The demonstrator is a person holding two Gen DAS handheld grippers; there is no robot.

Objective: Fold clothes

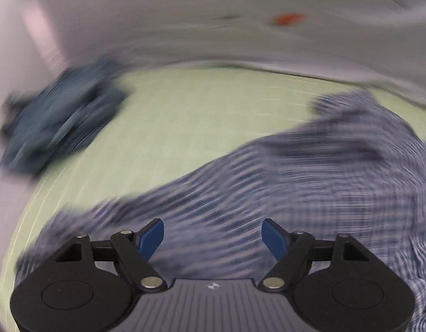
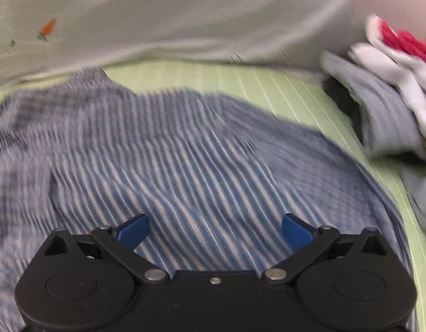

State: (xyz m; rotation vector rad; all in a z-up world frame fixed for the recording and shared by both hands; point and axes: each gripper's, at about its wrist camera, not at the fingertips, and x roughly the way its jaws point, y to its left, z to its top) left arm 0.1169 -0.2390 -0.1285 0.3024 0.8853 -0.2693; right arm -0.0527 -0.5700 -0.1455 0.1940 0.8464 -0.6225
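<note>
The blue-and-white checked cotton shirt point(image 1: 309, 193) is lying rumpled across the pale green striped bed point(image 1: 199, 110). Being light and limp, it wants pinching at hem corners. Left gripper point(image 1: 213, 239) and right gripper point(image 2: 215, 232) are hovering, jaws wide, empty.

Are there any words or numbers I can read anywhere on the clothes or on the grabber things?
No readable words or numbers.
Left gripper: a small white emblem on its body, no letters.
White cloth: a little orange carrot picture and a dark mark beside it, too blurred to read.
Checked shirt: only stripes and checks.
</note>
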